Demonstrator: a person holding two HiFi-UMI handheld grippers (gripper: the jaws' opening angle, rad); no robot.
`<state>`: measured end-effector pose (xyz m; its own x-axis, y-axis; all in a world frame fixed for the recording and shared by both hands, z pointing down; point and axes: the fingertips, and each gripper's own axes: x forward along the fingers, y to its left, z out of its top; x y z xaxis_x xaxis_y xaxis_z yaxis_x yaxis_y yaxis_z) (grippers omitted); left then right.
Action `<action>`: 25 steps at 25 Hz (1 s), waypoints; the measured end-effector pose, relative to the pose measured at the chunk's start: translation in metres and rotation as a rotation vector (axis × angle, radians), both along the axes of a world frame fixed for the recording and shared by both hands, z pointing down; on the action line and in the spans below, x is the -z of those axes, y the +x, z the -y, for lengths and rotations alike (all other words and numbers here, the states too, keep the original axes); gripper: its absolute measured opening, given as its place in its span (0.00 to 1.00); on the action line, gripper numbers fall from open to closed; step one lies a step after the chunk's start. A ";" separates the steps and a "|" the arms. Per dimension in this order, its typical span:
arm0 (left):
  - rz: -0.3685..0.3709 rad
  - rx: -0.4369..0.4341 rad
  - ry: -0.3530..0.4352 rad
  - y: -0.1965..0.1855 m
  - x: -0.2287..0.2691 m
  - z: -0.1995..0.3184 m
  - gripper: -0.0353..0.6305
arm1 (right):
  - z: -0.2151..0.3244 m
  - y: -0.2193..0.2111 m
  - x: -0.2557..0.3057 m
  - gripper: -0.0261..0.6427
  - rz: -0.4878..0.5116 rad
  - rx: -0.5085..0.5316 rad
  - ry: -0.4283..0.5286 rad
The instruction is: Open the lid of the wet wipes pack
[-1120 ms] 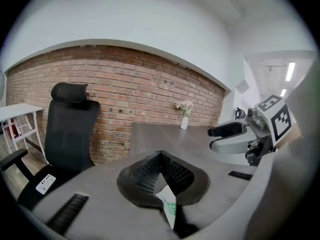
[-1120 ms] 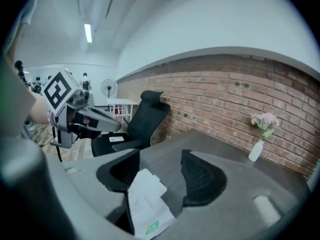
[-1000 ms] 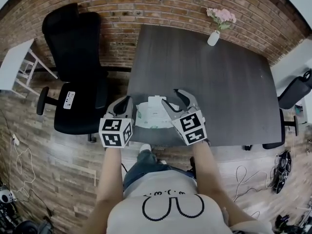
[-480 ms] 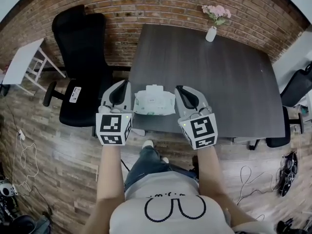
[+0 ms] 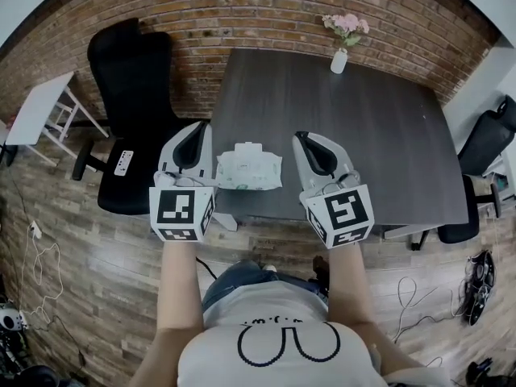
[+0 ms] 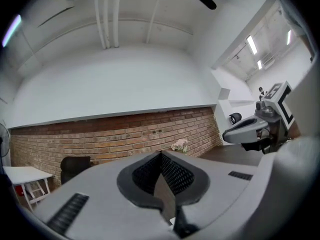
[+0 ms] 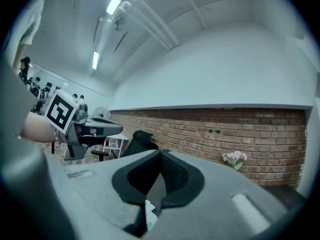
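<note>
The white wet wipes pack [image 5: 248, 172] lies flat on the dark table [image 5: 379, 135] near its front edge, with a white lid flap showing at its far side. My left gripper [image 5: 198, 129] hovers left of the pack and apart from it, jaws shut on nothing [image 6: 161, 155]. To the right of the pack my right gripper [image 5: 301, 138] is also shut and empty [image 7: 160, 152]. Both point level toward the brick wall, raised above the table. Each gripper view shows the other gripper off to its side: the right gripper [image 6: 250, 131] and the left gripper [image 7: 95, 129].
A black office chair [image 5: 133, 103] stands left of the table. At the table's far edge is a white vase of pink flowers [image 5: 340, 55]. A white side table [image 5: 40, 107] is at far left, another chair [image 5: 488, 143] at right. Cables lie on the wood floor.
Both grippers have lifted away from the pack and drawn apart to its sides. The right gripper's jaws went from open to shut. The pack stays on the table.
</note>
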<state>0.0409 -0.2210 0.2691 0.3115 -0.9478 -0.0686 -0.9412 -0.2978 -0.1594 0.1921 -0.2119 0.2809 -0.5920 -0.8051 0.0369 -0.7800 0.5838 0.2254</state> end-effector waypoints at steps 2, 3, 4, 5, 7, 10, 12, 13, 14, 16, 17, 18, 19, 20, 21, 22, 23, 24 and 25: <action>0.001 -0.004 0.010 -0.001 0.005 0.000 0.05 | 0.000 -0.002 0.006 0.03 0.019 0.013 0.007; 0.001 -0.007 0.012 -0.001 0.006 0.001 0.05 | 0.000 -0.003 0.008 0.03 0.025 0.015 0.009; 0.001 -0.012 0.013 -0.001 0.007 0.001 0.05 | 0.000 -0.004 0.010 0.03 0.027 0.013 0.009; 0.003 -0.019 0.014 0.000 0.008 0.001 0.05 | -0.001 -0.004 0.012 0.03 0.027 0.009 0.009; 0.006 -0.036 0.018 0.000 0.012 0.002 0.05 | 0.000 -0.006 0.016 0.03 0.024 -0.003 0.013; 0.007 -0.051 0.024 -0.006 0.016 0.002 0.05 | 0.002 -0.011 0.021 0.03 0.030 -0.016 0.019; 0.010 -0.056 0.025 -0.010 0.017 0.001 0.05 | 0.002 -0.015 0.023 0.03 0.024 -0.018 0.023; 0.011 -0.058 0.025 -0.012 0.017 0.001 0.05 | 0.001 -0.017 0.023 0.03 0.017 -0.021 0.026; 0.011 -0.060 0.026 -0.014 0.017 0.000 0.05 | 0.001 -0.019 0.023 0.03 0.010 -0.025 0.029; 0.011 -0.065 0.026 -0.016 0.015 0.000 0.05 | 0.000 -0.023 0.023 0.03 0.002 -0.031 0.034; 0.011 -0.068 0.026 -0.017 0.015 -0.001 0.05 | -0.001 -0.024 0.023 0.03 0.000 -0.033 0.035; 0.011 -0.072 0.026 -0.017 0.015 -0.002 0.05 | -0.002 -0.025 0.023 0.03 -0.001 -0.036 0.036; 0.012 -0.075 0.027 -0.018 0.015 -0.003 0.05 | -0.002 -0.026 0.023 0.03 -0.001 -0.039 0.037; 0.013 -0.079 0.030 -0.018 0.016 -0.004 0.05 | -0.003 -0.026 0.024 0.03 0.000 -0.043 0.037; 0.013 -0.083 0.033 -0.018 0.018 -0.004 0.05 | -0.003 -0.027 0.025 0.03 0.000 -0.046 0.039; 0.013 -0.086 0.037 -0.019 0.019 -0.005 0.05 | -0.003 -0.028 0.026 0.03 0.000 -0.048 0.041; 0.012 -0.089 0.039 -0.020 0.019 -0.005 0.05 | -0.003 -0.028 0.026 0.03 -0.002 -0.050 0.043; 0.011 -0.091 0.041 -0.020 0.019 -0.005 0.05 | -0.003 -0.029 0.026 0.03 -0.004 -0.052 0.045; 0.011 -0.092 0.040 -0.021 0.018 -0.006 0.05 | -0.003 -0.030 0.026 0.03 -0.006 -0.052 0.047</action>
